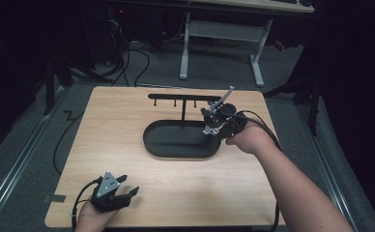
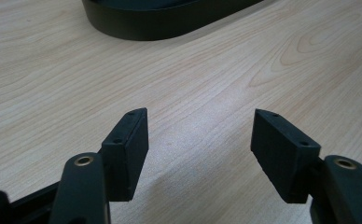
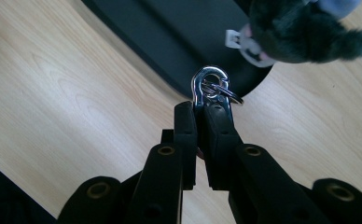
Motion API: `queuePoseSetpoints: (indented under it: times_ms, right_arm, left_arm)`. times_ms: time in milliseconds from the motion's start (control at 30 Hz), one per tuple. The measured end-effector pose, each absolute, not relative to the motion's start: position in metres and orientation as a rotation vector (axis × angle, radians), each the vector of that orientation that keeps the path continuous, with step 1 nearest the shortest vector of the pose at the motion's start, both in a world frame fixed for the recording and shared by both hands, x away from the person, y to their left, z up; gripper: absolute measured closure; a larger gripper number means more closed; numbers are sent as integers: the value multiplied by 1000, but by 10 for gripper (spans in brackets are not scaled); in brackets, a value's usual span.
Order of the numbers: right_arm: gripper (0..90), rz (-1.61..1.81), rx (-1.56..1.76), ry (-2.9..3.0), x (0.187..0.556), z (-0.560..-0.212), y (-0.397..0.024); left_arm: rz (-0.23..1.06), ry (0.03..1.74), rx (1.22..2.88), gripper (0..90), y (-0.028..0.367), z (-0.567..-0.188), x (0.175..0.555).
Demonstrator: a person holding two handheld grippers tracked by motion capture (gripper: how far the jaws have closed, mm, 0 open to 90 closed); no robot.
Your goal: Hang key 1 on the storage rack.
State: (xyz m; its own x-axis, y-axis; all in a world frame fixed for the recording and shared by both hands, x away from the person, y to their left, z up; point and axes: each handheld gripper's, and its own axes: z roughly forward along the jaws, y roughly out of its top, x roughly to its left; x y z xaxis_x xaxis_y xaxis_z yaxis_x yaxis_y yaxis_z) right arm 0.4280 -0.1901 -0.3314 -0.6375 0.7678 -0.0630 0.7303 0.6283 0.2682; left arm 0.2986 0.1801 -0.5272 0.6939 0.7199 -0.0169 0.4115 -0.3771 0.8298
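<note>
Two black jaws of the right gripper (image 3: 207, 109) are pinched together on a silver clasp (image 3: 207, 84), whose keyring carries a dark fuzzy charm (image 3: 305, 32) hanging beyond the tips, above the black oval tray (image 1: 176, 145). Near the table's front edge, the left gripper (image 2: 200, 140) stands wide open, holding nothing.

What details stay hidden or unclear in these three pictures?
- The metal clasp: its lower part sits between the shut jaws of the right gripper in the right gripper view.
- The dark furry charm: the top edge of that view cuts it off.
- The black stand: in the high view its hooks are too small to read.
- The left gripper: open; the bottom edge of its own view cuts off its body.
</note>
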Motion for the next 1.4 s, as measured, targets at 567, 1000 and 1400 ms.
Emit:
queuePoseSetpoints:
  times_ms: [567, 1000, 1400]
  right_arm:
    - [854, 323, 1216, 2682, 464, -317, -154]
    - [854, 326, 1213, 2673, 484, -312, -141]
    - [854, 323, 1196, 2674, 500, -309, -131]
  left_arm:
    - [438, 871, 2003, 375, 182, -526, 299]
    - [432, 868, 2007, 375, 183, -527, 299]
    - [434, 870, 2002, 375, 184, -526, 299]
